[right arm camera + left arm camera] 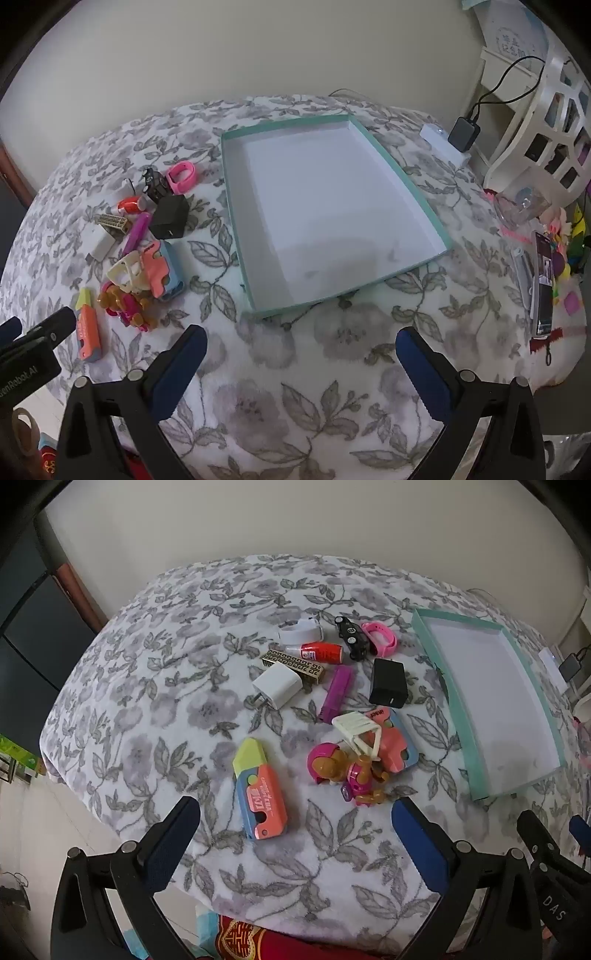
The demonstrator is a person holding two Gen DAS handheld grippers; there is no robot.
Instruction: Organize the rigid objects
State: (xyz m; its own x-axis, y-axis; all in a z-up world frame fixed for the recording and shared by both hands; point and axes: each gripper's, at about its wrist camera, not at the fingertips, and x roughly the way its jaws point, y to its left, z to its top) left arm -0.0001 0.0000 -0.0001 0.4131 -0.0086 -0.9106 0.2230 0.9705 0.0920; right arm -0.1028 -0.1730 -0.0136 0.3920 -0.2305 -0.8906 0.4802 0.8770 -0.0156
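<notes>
Right wrist view: right claw (301, 363) apart above cloth, near teal tray (402, 177); left claw (295, 834) apart.

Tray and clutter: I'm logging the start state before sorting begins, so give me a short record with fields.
surface: flowered cloth
tray: teal rim, white inside, nothing in it
pile: left of the tray, on the cloth
pile items: white charger, black charger, purple lighter, pink watch, toy car, toy puppy
left claw: open, holds nothing
right claw: open, holds nothing
</notes>
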